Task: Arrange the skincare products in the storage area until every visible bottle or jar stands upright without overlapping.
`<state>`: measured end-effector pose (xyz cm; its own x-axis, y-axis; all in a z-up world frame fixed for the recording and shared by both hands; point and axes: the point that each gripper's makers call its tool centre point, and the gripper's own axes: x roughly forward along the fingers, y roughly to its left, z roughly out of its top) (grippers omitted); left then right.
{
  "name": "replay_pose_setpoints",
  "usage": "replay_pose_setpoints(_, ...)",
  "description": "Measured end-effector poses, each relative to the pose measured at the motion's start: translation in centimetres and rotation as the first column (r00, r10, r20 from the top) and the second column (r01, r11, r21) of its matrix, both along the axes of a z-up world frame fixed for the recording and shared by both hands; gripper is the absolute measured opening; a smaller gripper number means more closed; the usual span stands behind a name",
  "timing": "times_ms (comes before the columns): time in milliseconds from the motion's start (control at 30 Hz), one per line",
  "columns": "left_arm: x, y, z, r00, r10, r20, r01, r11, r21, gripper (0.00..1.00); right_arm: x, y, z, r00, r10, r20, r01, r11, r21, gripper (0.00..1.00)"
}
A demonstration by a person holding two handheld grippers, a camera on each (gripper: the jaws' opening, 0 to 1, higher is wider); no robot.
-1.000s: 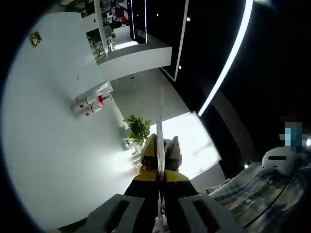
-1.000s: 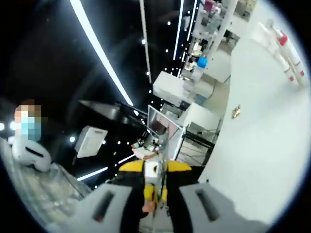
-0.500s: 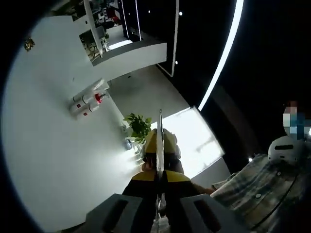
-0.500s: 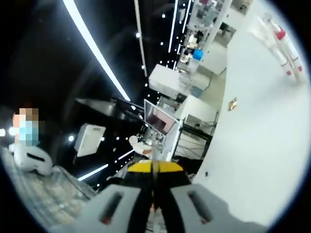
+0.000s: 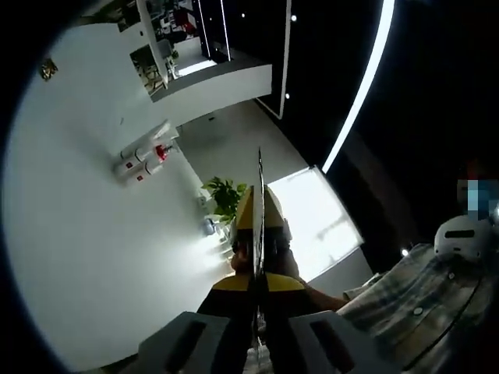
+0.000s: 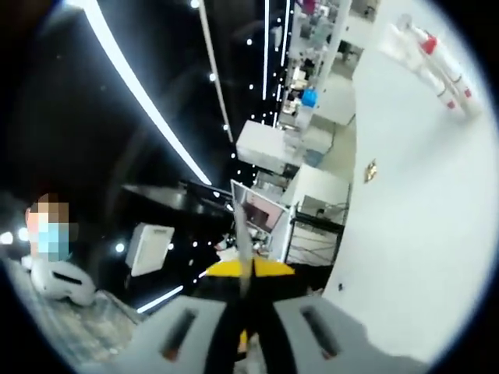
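Two grippers, both raised and rolled hard over, aimed at the room.

Left gripper view: my left gripper [image 5: 258, 276] has its yellow-tipped jaws pressed together with nothing between them. It points toward a bright window [image 5: 316, 226] and a potted plant [image 5: 225, 195] far ahead. A white wall [image 5: 70, 210] fills the left side; two white bottles with red marks [image 5: 144, 158] sit against it, well apart from the jaws, up and left of them. I cannot tell if these are skincare products. A plaid sleeve [image 5: 405, 292] and a white headset [image 5: 461, 238] lie at the right.

Right gripper view: my right gripper [image 6: 243, 312] also has its jaws together, holding nothing. It points at white cabinets [image 6: 269, 148] under ceiling light strips [image 6: 144, 97]. The same white bottles [image 6: 437, 62] show far up and right, well apart from the jaws.
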<state>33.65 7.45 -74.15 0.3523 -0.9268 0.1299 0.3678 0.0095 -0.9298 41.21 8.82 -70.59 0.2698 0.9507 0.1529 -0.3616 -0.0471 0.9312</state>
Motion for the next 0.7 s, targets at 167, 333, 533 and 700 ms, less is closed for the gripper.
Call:
replay_pose_setpoints(167, -0.1, 0.1, -0.9, 1.0, 0.006, -0.012, -0.006, 1.0, 0.009, 0.01, 0.1, 0.3, -1.2, 1.0, -0.02, -0.005, 0.019, 0.998, -0.053, 0.01)
replay_pose_setpoints(333, 0.2, 0.7, -1.1, 0.998, 0.057, -0.029, -0.059, 0.998, -0.038, 0.01, -0.8, 0.6, -2.1, 1.0, -0.004, 0.005, 0.004, 0.997, -0.083, 0.13)
replay_pose_setpoints(533, 0.9, 1.7, -2.1, 0.993, 0.107, -0.051, -0.109, 0.993, -0.04, 0.01, -1.8, 0.1, -4.1, 1.0, -0.007, -0.018, 0.004, 0.991, -0.133, 0.13)
replay_pose_setpoints(700, 2.0, 2.3, -2.9, 0.987, 0.145, -0.069, -0.148, 0.988, -0.034, 0.01, -2.8, -0.5, -5.7, 0.999, -0.008, -0.042, 0.0, 0.983, -0.184, 0.13)
